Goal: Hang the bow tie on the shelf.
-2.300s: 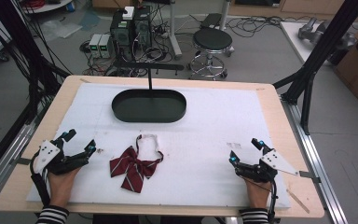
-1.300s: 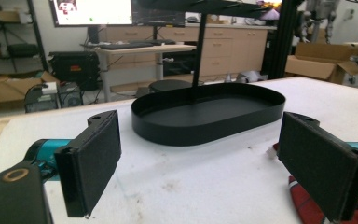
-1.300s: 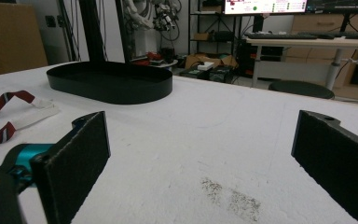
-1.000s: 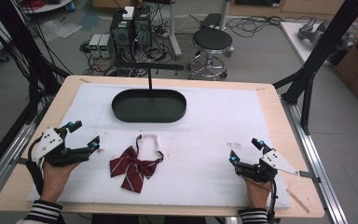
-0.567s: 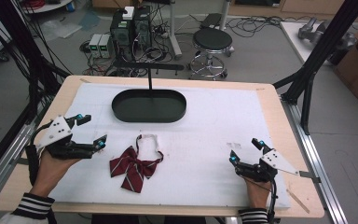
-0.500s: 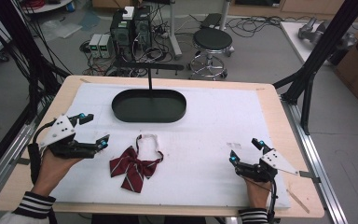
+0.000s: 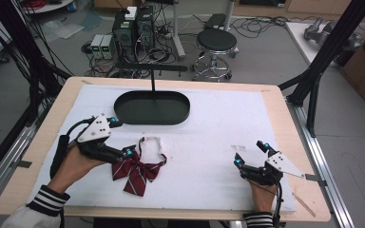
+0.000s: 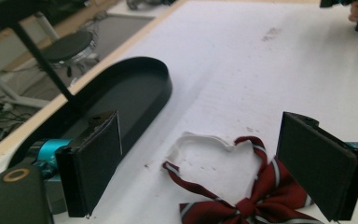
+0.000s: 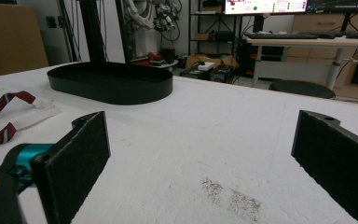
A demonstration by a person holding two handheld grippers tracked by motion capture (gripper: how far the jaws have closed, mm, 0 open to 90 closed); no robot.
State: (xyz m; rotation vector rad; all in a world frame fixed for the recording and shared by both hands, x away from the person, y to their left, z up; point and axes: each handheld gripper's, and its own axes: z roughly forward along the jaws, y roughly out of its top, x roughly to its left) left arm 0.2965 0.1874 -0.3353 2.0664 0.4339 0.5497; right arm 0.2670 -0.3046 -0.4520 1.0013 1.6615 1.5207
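The left gripper [image 7: 121, 137] has swung in from the worktop's left edge and now hangs just over the bow tie [image 7: 137, 172], its fingers [image 8: 95, 158] wide apart with nothing between them. In the left gripper view, the tie's knot and white neck strap [image 8: 196, 140] sit between and beyond the two pads. The tie itself lies flat on the white worktop [image 7: 218, 123], unmoved, in front of the black oval tray [image 7: 152, 107]. The right gripper [image 7: 251, 154] rests where it was near the right front corner, fingers [image 9: 77, 156] likewise wide and empty. This looks like the approach for a pickup: the grasp is not yet made, and a descent onto the fabric comes next
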